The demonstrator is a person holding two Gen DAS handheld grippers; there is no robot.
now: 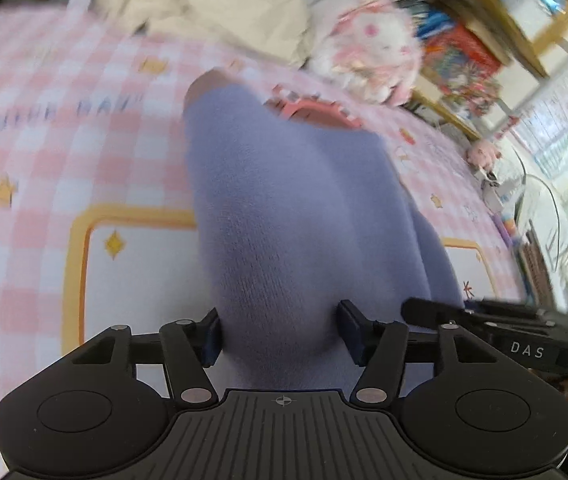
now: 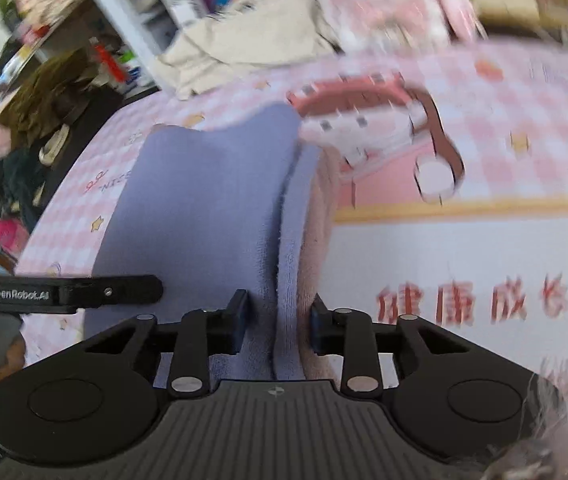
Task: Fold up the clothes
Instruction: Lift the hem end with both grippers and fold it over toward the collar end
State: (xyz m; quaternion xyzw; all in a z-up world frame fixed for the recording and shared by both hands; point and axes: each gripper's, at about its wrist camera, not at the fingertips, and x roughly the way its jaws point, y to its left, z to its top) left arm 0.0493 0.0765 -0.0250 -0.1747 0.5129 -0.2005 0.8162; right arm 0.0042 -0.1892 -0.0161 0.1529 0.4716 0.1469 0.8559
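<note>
A lavender knit garment [image 1: 284, 208] with a pinkish inner side lies stretched over the pink checked bed cover [image 1: 64, 92]. My left gripper [image 1: 278, 332] is shut on a thick bunch of it at the near end. My right gripper [image 2: 278, 326] is shut on a folded edge of the same garment [image 2: 204, 208], with lavender and pink layers between its fingers. The right gripper's body [image 1: 524, 336] shows at the left wrist view's right edge. The left gripper's finger [image 2: 84, 292] shows at the right wrist view's left edge. Both views are motion-blurred.
A cream garment [image 1: 220, 4] and a pink-and-white plush toy [image 1: 368, 44] lie at the bed's far side. Shelves with books [image 1: 456, 52] stand beyond. Clutter and dark clothes [image 2: 32, 128] sit off the bed's left edge. A printed panel with red characters [image 2: 472, 304] marks the cover.
</note>
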